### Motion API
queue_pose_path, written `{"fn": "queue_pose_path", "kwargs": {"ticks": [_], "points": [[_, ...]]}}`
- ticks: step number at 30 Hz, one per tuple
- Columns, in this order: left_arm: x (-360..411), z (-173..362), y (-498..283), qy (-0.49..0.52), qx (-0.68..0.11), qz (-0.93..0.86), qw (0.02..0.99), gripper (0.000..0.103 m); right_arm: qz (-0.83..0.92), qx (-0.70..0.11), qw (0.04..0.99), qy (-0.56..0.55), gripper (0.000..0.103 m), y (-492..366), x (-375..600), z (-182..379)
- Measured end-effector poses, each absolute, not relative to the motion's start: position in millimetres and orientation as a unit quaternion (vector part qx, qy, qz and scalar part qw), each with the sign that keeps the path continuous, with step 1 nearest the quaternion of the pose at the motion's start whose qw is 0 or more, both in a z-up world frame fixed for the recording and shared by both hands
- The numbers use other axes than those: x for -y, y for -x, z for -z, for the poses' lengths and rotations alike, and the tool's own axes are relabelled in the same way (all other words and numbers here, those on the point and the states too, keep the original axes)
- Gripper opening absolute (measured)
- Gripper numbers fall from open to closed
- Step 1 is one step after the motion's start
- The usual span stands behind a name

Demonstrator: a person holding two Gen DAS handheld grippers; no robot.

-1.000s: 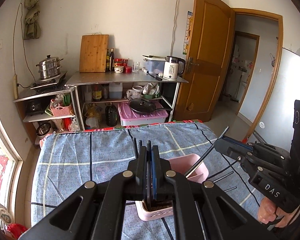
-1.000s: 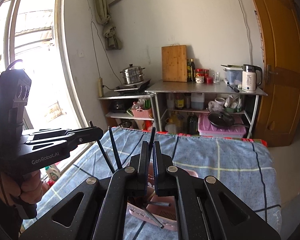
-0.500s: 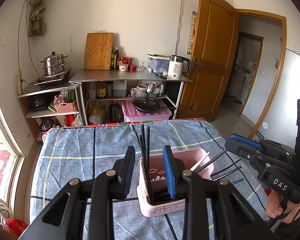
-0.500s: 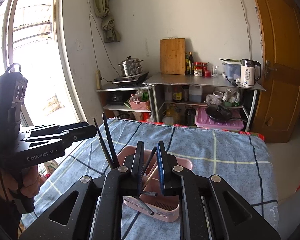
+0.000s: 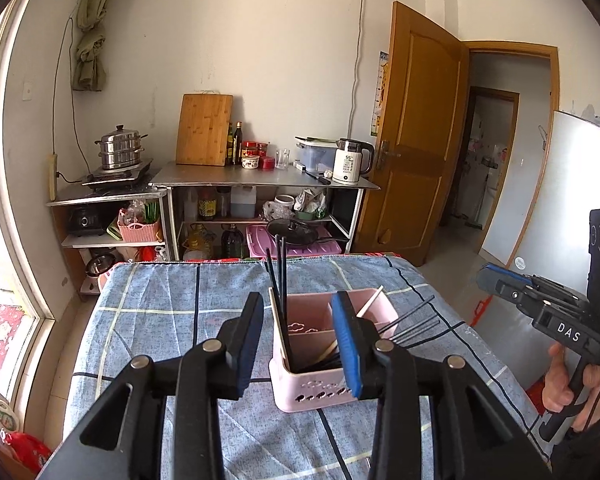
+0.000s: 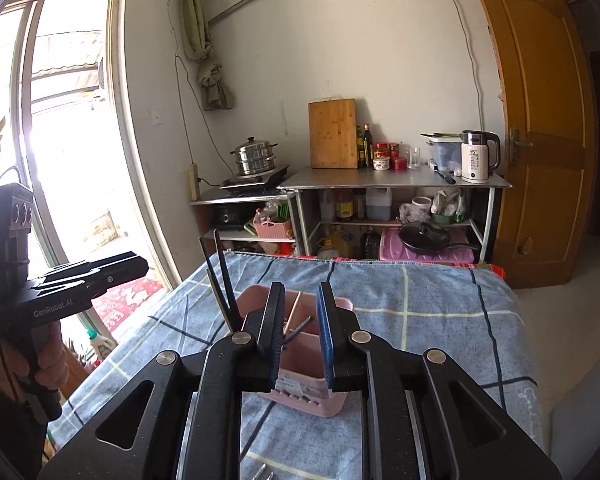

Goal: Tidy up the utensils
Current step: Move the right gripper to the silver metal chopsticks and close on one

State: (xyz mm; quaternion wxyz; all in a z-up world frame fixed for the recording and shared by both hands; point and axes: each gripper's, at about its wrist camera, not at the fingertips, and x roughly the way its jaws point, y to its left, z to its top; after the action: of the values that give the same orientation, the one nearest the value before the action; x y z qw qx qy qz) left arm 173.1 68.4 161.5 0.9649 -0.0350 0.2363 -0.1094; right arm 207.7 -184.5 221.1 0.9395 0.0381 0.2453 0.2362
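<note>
A pink utensil basket (image 5: 316, 390) stands on the blue checked tablecloth (image 5: 160, 320). Black chopsticks (image 5: 281, 268) stand upright at its left side; more black chopsticks (image 5: 414, 322) and a pale one lean out to the right. My left gripper (image 5: 300, 344) is open and empty, its jaws either side of the basket, held back from it. My right gripper (image 6: 300, 336) is open and empty above the basket (image 6: 304, 398), where the upright chopsticks (image 6: 222, 276) show at the left. The other gripper's body shows at each view's edge.
A metal shelf unit (image 5: 260, 184) with a cutting board, bottles, kettle and pans stands beyond the table's far edge. A window is on the left, an open wooden door (image 5: 416, 140) on the right. A metal utensil tip (image 6: 262, 472) lies near the table's front edge.
Both grippers have opened, let go of the black chopsticks they held into the basket, and pulled back and up from it.
</note>
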Motion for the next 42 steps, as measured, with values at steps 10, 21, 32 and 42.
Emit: {"fn": "queue_pose_path", "kwargs": {"ticks": [10,21,32,42], "points": [[-56.5,-122.2,-118.6,0.031,-0.242,0.12,0.962,0.037,-0.223,-0.252,0.94,-0.062,0.017,-154.6,213.5,-190.8],[-39.3,-59.2,-96.6,0.035,-0.305,0.132,0.942,0.037,-0.22,-0.304,0.925,-0.059,0.017,-119.6,217.1,-138.1],[-18.9,-18.2,-95.2,0.029,-0.353,0.147,0.923,0.037,-0.221,-0.346,0.91,-0.065,0.016,-115.4,214.4,-102.4],[8.0,11.9,-104.6,0.022,-0.395,0.163,0.904,0.037,-0.232,-0.378,0.894,-0.062,0.016,-114.9,204.2,-76.8]]}}
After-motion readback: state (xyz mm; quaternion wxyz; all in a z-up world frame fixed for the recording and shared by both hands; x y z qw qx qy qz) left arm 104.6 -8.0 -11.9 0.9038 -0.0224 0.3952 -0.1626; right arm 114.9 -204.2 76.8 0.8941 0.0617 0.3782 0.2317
